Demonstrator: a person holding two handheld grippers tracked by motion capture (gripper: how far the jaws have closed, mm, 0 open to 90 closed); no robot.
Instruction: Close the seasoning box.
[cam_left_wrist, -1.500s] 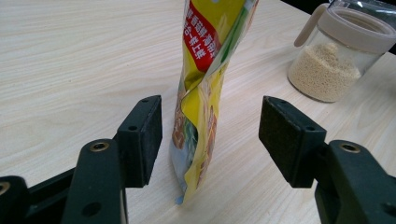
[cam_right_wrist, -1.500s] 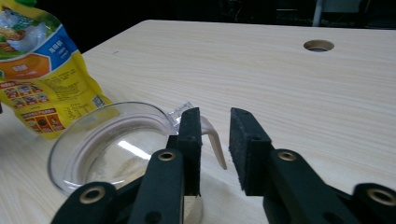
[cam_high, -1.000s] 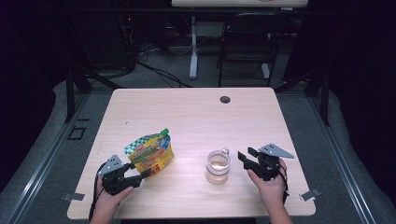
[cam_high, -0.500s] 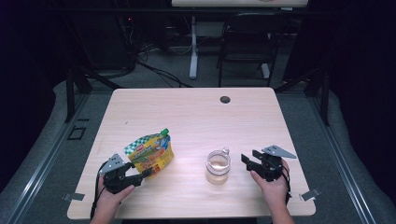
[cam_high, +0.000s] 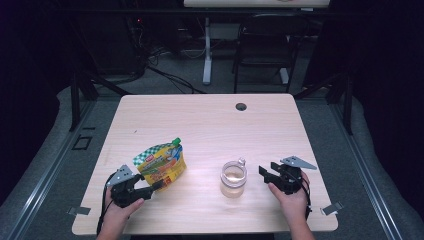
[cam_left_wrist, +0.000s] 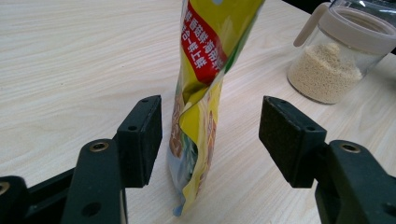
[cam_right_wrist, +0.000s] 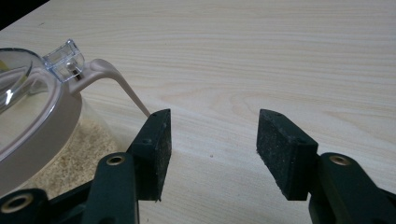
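A yellow and green spouted pouch (cam_high: 162, 162) with a red label stands on the wooden table (cam_high: 210, 125) at the near left. My left gripper (cam_high: 156, 186) is open around its lower edge; in the left gripper view the pouch (cam_left_wrist: 205, 56) stands between the pads (cam_left_wrist: 140, 140) with a gap on the right side. A glass jar (cam_high: 233, 179) of pale grains, with a beige-rimmed clear lid, stands near the middle front. My right gripper (cam_high: 263, 172) sits just right of it, open. Its jaws have just been opening, with nothing between them (cam_right_wrist: 212, 140); the jar (cam_right_wrist: 37, 126) is beside its left pad.
A dark cable hole (cam_high: 241, 106) sits in the table near the far edge. Behind the table are a black chair (cam_high: 262, 45), a white desk leg (cam_high: 206, 55) and cables on the floor. The table's near edge runs just behind both hands.
The right gripper has drifted slightly back from the jar, toward the near edge. The left gripper, pouch and jar have stayed in place.
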